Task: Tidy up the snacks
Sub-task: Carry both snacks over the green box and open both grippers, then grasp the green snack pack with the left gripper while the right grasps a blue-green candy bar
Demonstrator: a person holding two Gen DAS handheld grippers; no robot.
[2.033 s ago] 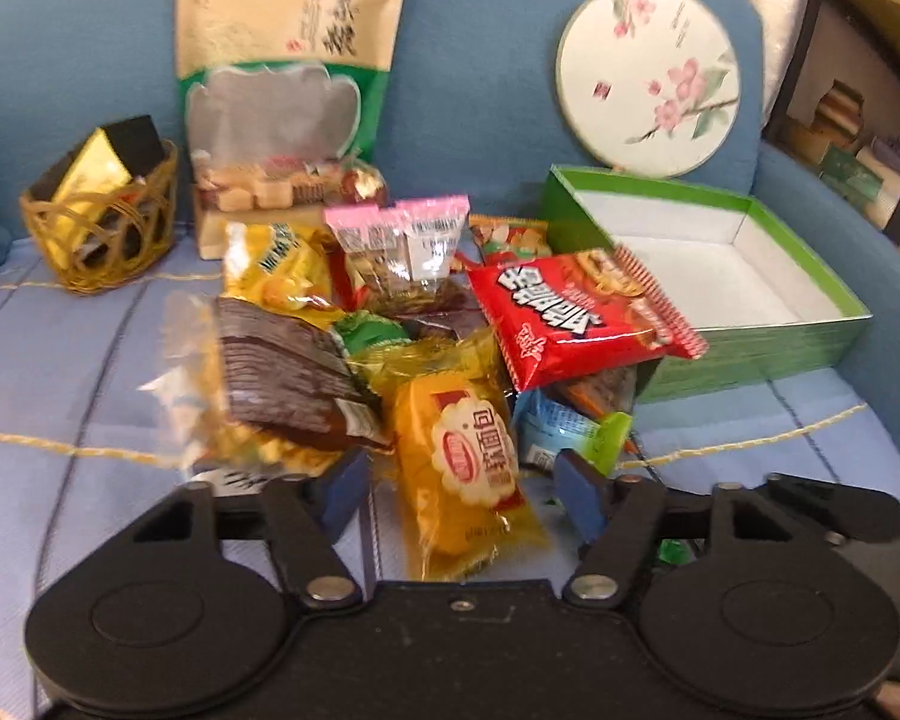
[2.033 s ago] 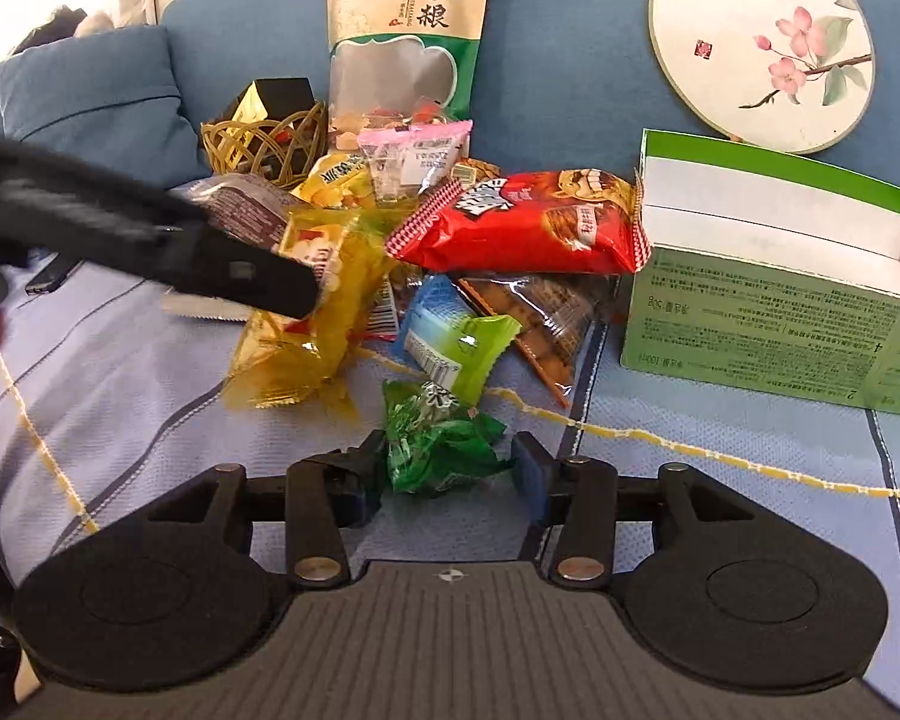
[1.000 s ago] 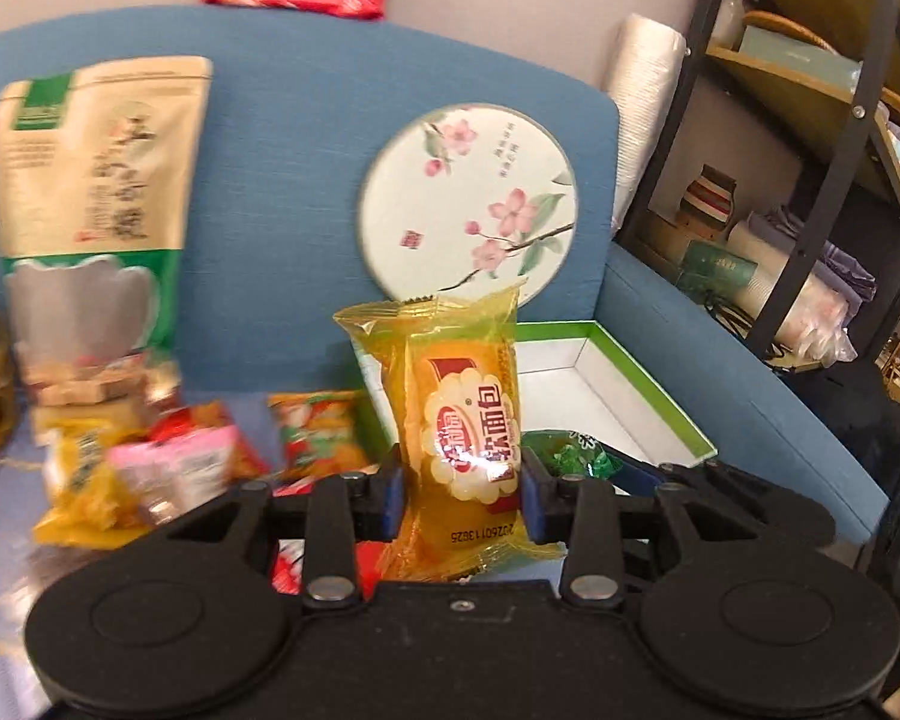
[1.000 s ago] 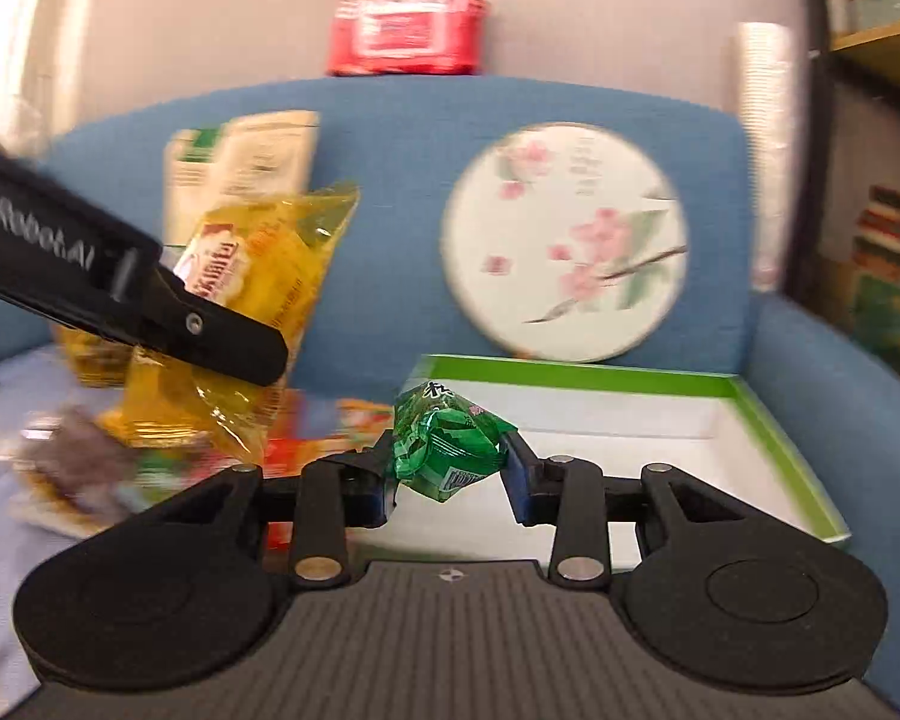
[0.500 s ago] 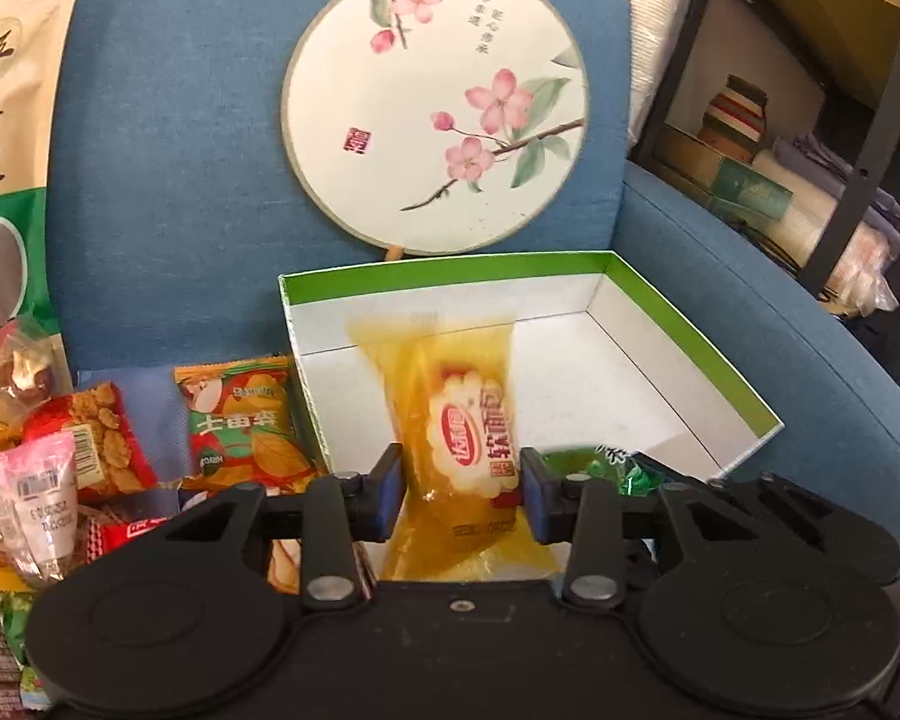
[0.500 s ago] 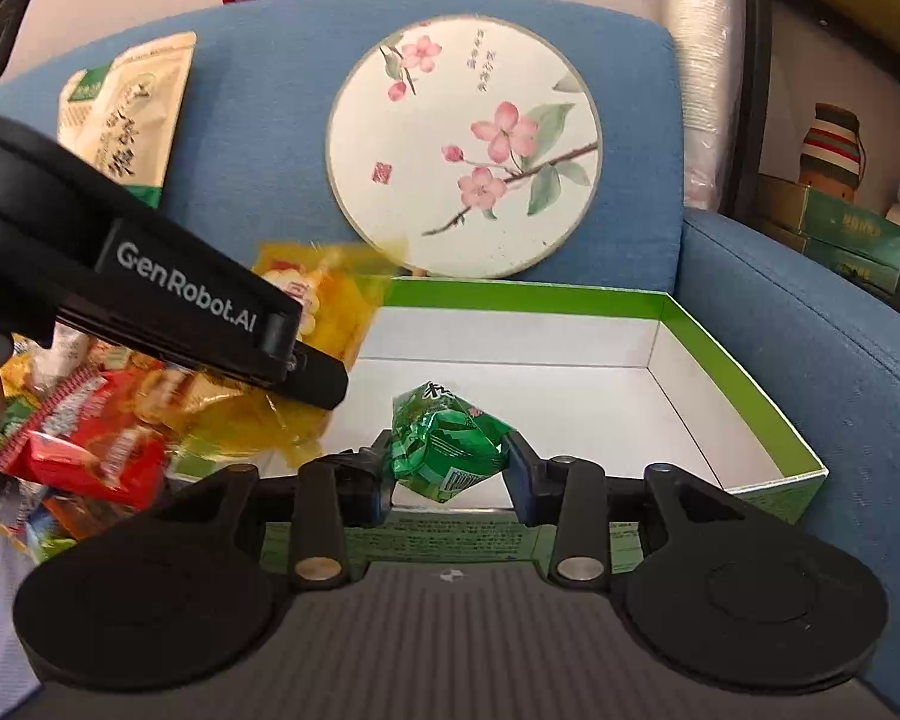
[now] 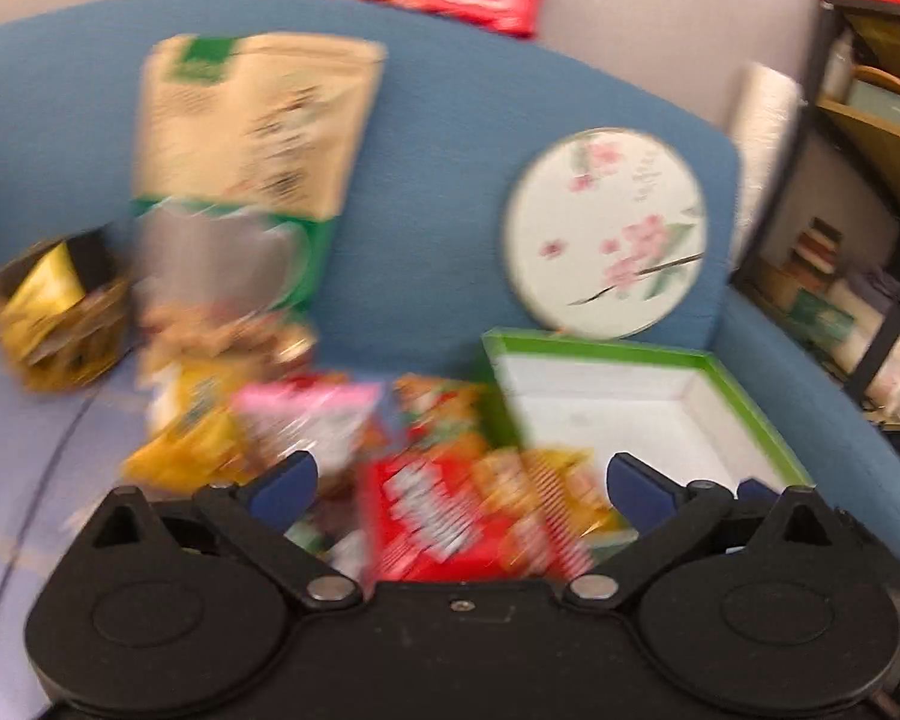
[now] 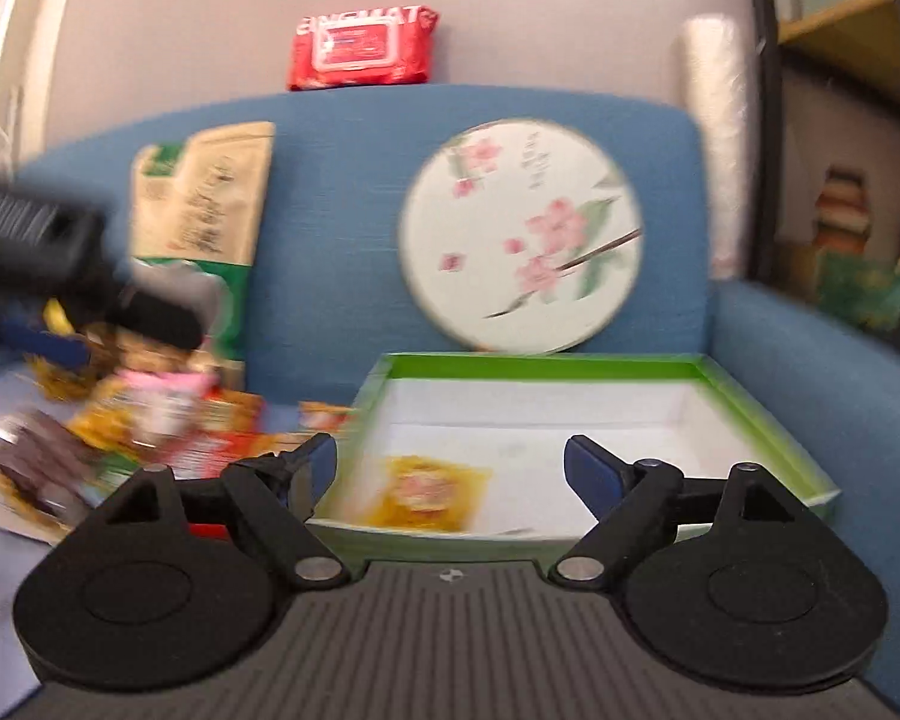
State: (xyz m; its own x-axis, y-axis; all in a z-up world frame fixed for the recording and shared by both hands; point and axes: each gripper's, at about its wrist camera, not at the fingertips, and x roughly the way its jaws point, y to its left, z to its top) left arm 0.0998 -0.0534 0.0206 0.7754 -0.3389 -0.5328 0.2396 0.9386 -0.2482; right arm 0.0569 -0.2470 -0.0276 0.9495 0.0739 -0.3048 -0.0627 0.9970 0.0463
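Observation:
Both views are blurred by motion. My left gripper (image 7: 461, 483) is open and empty above the snack pile, over a red packet (image 7: 450, 522). My right gripper (image 8: 449, 468) is open and empty in front of the green-rimmed white box (image 8: 750, 414). A yellow snack packet (image 8: 429, 492) lies inside the box at its front left. The green candy packet is not visible. The box also shows in the left wrist view (image 7: 744, 396). The pile (image 8: 150, 420) of loose snacks lies on the sofa left of the box. The left gripper's body (image 8: 60, 252) shows at the left of the right wrist view.
A tall beige-and-green pouch (image 7: 252, 150) leans on the blue sofa back (image 7: 450, 180). A round floral fan (image 7: 606, 246) stands behind the box. A wicker basket (image 7: 54, 330) sits far left. A red wipes pack (image 8: 363, 48) lies atop the sofa back. Shelving (image 7: 870, 180) stands right.
Both grippers have opened and pulled back from the box. The yellow packet left my left gripper and now lies in the box. The green packet left my right gripper.

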